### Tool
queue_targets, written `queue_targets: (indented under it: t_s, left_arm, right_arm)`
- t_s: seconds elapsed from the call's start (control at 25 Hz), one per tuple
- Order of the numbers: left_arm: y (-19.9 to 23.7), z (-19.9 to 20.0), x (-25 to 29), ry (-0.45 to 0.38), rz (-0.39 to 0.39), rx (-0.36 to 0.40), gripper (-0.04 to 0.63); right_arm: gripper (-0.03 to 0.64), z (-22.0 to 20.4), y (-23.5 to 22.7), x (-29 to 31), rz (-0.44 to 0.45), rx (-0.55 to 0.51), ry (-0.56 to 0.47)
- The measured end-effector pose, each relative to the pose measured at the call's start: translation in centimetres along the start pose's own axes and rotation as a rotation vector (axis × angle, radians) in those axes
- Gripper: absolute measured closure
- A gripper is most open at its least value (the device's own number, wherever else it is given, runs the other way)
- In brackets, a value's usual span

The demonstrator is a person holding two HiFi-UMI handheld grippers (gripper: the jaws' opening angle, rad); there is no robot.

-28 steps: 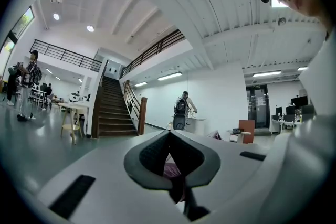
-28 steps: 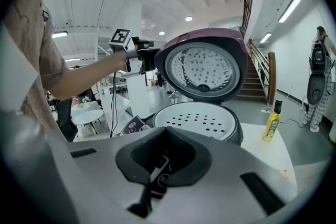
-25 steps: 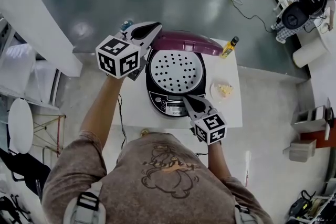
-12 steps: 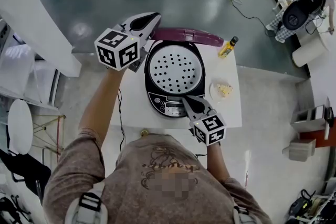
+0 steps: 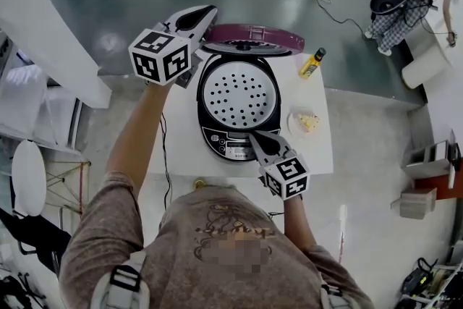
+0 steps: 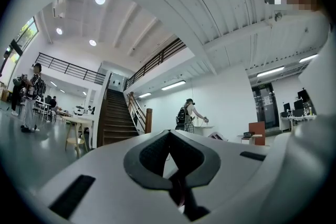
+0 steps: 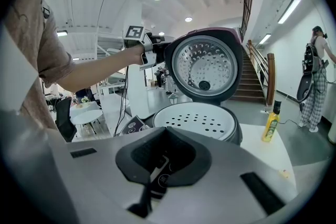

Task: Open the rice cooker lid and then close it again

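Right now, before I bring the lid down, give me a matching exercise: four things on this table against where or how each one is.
Things:
1. purple domed rice cooker lid
2. white perforated tray
3. yellow bottle with a black cap
4. small white plate

Places:
A. standing at the far right corner of the white table
B. swung up, standing open
C. right of the cooker, food on it
D. sitting in the black cooker body

Pairs: 1-B, 2-D, 3-A, 4-C
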State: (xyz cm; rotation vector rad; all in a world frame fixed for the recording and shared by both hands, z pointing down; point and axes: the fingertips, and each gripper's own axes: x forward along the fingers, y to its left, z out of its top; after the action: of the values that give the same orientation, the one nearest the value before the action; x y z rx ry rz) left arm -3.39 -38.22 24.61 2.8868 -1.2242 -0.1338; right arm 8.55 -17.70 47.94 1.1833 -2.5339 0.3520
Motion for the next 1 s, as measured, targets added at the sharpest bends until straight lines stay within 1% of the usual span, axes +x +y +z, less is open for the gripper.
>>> queue_targets:
  t_s: [0.16, 0.6, 1.0]
  left_arm:
    - [0.5, 0.5, 0.2, -0.007, 0.001, 0.007, 0.577]
    - [2.4, 1.0, 1.8, -0.054, 0.030, -0.016, 0.577]
    - [3.6, 1.2, 3.0, -0.043, 0.049, -0.007, 0.576]
  right_arm:
    - [0.614, 0.0, 0.0, -0.1, 0.001, 0.003, -0.001]
    - [0.614, 0.0, 0.0, 0.0, 0.007, 0.007, 0.002]
    - [0.614, 0.0, 0.0, -0.1, 0.009, 0.011, -0.007]
